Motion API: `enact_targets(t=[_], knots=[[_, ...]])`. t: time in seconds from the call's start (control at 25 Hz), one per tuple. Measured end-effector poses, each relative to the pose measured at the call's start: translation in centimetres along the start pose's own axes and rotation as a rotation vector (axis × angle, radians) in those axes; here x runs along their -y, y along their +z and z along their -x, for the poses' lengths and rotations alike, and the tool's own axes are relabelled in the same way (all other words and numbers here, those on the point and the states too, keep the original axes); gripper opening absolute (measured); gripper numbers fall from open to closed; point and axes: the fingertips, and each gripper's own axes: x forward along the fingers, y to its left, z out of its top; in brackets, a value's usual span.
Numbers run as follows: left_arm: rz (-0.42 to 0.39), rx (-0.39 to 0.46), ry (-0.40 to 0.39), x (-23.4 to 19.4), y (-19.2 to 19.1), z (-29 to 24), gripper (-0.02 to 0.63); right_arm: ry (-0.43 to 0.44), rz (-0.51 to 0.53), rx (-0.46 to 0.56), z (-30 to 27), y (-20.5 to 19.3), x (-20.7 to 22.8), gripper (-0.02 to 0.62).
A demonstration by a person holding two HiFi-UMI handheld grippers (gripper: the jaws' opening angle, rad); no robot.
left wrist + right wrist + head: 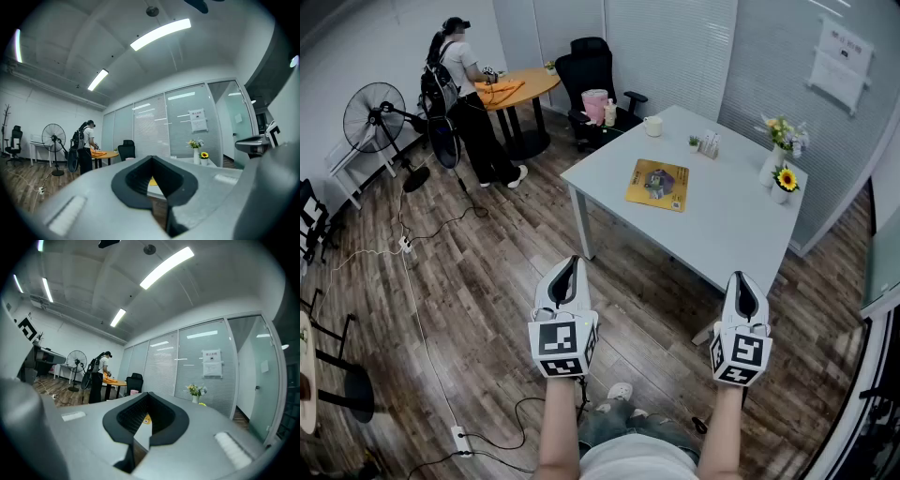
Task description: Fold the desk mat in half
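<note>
The yellow desk mat (657, 184) lies flat and unfolded on the white table (722, 234), with a dark picture at its middle. Both grippers hang over the wood floor, well short of the table's near edge. My left gripper (572, 262) is shut with nothing in it, and so is my right gripper (741, 277). In the left gripper view the gripper (151, 158) has its tips together, and a sliver of the mat (153, 182) shows through the gap behind them. In the right gripper view the gripper (149, 393) shows the same, with the mat (146, 418) far beyond.
On the table stand a cup (652, 126), a vase of flowers (780, 141) and a sunflower pot (784, 180). A black chair (591, 70) sits behind it. A person (469, 98) stands at a round orange table (520, 89). A fan (375, 108) and floor cables (412, 281) lie left.
</note>
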Motion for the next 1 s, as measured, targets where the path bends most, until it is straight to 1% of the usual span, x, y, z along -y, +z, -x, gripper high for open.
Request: enact_targets(t=[0.52,0.84,0.88,1.0], knots=[[0.008,-0.006,-0.006,-0.2,-0.3,-0.7,0.000,-0.011,-0.010,-0.010,-0.6,-0.4,0.2,0.018],[0.007,-0.011,-0.017,-1.5,-0.8,-3.2,0.000,-0.016,-0.025,-0.004,-2.9,-0.5,-0.5,0.018],[0.009,-0.009,-0.018,-1.8,-0.9,-3.6,0.000,-0.018,-0.027,-0.002,-3.2,-0.5,-0.7,0.020],[0.012,0.003,-0.016,-2.8,-0.9,-4.5,0.002,-0.014,-0.027,-0.001,-4.3,-0.5,-1.3,0.054]])
